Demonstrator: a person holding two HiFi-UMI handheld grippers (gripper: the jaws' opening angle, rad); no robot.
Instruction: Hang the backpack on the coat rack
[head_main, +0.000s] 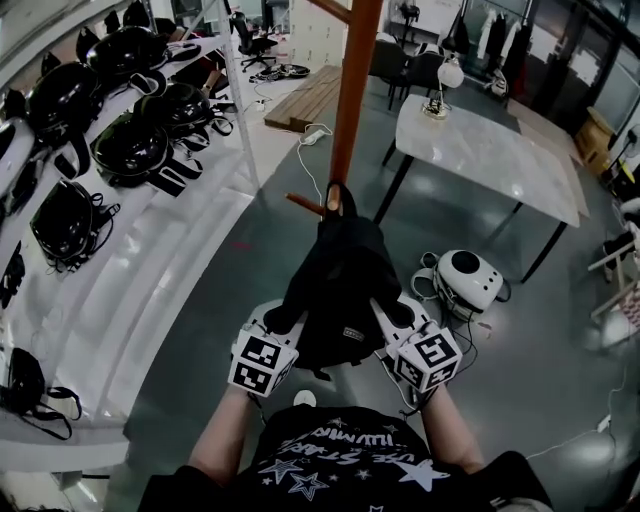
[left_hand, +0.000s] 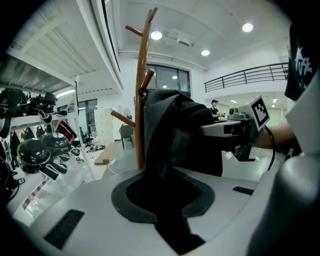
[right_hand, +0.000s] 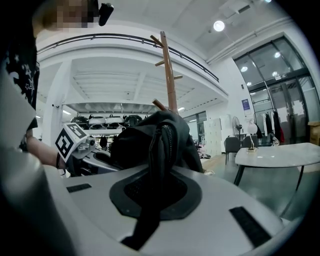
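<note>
A black backpack (head_main: 340, 280) hangs between my two grippers, right in front of the wooden coat rack pole (head_main: 352, 90). Its top reaches a short peg (head_main: 333, 198) on the pole; whether the loop is over the peg I cannot tell. The left gripper (head_main: 285, 318) is shut on black fabric at the pack's left side, and that fabric (left_hand: 167, 200) runs between its jaws. My right gripper (head_main: 394, 313) is shut on a black strap (right_hand: 150, 200) at the right side. The pack (left_hand: 175, 130) (right_hand: 150, 135) fills the middle of both gripper views, with the pole (left_hand: 141, 90) (right_hand: 170, 70) behind it.
White shelves (head_main: 150, 270) with several black helmets (head_main: 130, 150) run along the left. A white marble table (head_main: 490, 150) with a lamp (head_main: 445, 80) stands at the right. A white rounded device (head_main: 465, 280) and cables lie on the grey floor beside it. A lower peg (head_main: 303, 204) sticks out leftwards.
</note>
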